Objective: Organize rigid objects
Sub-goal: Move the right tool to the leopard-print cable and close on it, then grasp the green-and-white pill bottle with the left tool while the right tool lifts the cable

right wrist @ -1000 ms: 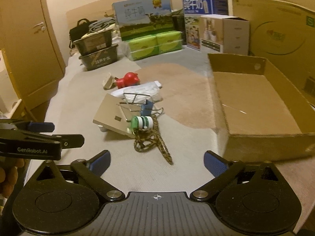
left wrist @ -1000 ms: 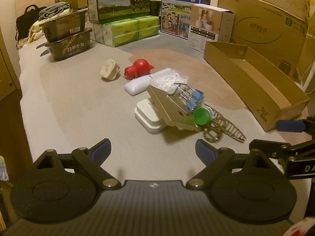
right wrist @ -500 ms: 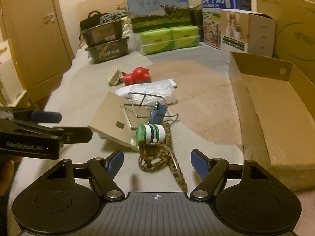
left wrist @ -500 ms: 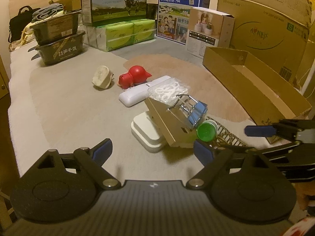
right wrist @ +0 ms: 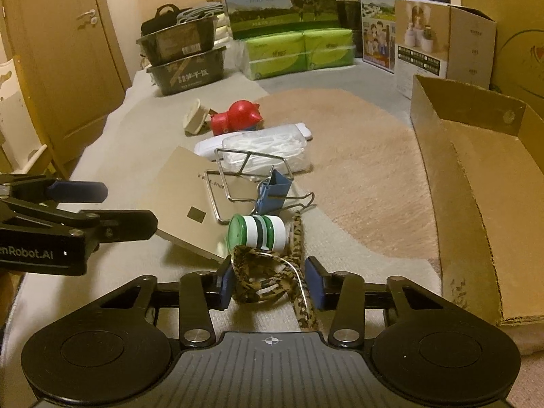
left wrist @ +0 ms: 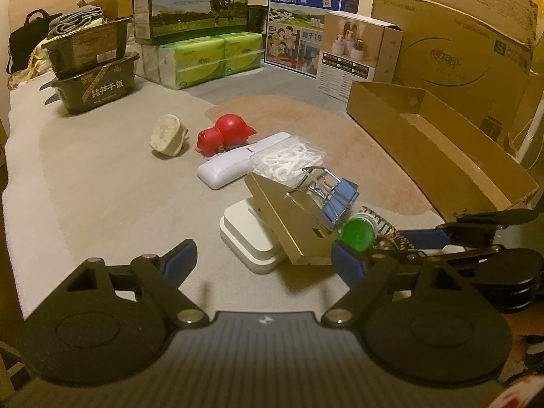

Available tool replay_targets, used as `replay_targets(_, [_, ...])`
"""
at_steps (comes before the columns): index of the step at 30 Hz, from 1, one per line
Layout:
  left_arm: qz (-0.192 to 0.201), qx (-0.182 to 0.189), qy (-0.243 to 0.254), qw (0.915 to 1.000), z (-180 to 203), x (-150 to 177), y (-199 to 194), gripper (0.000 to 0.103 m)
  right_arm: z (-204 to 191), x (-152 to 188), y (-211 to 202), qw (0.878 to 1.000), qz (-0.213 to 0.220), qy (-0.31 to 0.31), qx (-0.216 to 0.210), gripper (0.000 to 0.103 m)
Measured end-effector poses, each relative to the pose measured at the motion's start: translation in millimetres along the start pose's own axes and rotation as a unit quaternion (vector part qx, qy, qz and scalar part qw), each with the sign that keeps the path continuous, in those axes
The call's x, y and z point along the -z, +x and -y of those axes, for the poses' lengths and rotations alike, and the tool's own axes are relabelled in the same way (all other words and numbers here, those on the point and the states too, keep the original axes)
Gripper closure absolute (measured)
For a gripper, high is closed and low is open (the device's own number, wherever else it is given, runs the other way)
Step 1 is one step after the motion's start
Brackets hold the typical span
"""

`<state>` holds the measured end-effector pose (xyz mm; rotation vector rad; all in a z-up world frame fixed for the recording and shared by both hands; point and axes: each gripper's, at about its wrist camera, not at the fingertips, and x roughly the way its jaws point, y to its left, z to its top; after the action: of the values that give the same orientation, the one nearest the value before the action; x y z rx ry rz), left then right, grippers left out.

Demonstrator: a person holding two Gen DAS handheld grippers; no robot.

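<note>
My right gripper [right wrist: 269, 283] is low over the grey cloth. Its jaws are closing around a leopard-print hair clip [right wrist: 261, 280], and both blue pads touch it. Just beyond the clip lie a green-capped little jar [right wrist: 256, 233], a blue binder clip [right wrist: 272, 190] and a flat tan box [right wrist: 190, 200]. My left gripper [left wrist: 263, 260] is open, its jaws narrowing slightly with nothing between them. A white box [left wrist: 248, 238] lies just ahead of it, under the tan box [left wrist: 289, 217].
An open cardboard tray [left wrist: 442, 156] stands at the right. A red figurine [left wrist: 222, 136], a beige plug [left wrist: 166, 136], a white case [left wrist: 231, 166] and a bag of floss picks [left wrist: 289, 161] lie farther back. Cartons and black bowls line the far edge.
My right gripper has moved forward and down over the hair clip and its jaws have narrowed onto it. My left gripper has edged closer to the white box.
</note>
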<state>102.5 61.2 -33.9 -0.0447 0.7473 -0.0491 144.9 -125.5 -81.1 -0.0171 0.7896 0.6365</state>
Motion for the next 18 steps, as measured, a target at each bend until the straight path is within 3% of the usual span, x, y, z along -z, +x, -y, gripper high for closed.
replay_targets(12, [0.004, 0.013, 0.018, 0.9997, 8, 13, -18, 0.02, -15, 27, -27, 0.998, -0.02, -0.038, -0.055, 0.064])
replay_targets(18, [0.013, 0.03, 0.042, 0.9986, 26, 18, -27, 0.026, -6, 47, -54, 1.0, -0.009, -0.021, -0.019, 0.064])
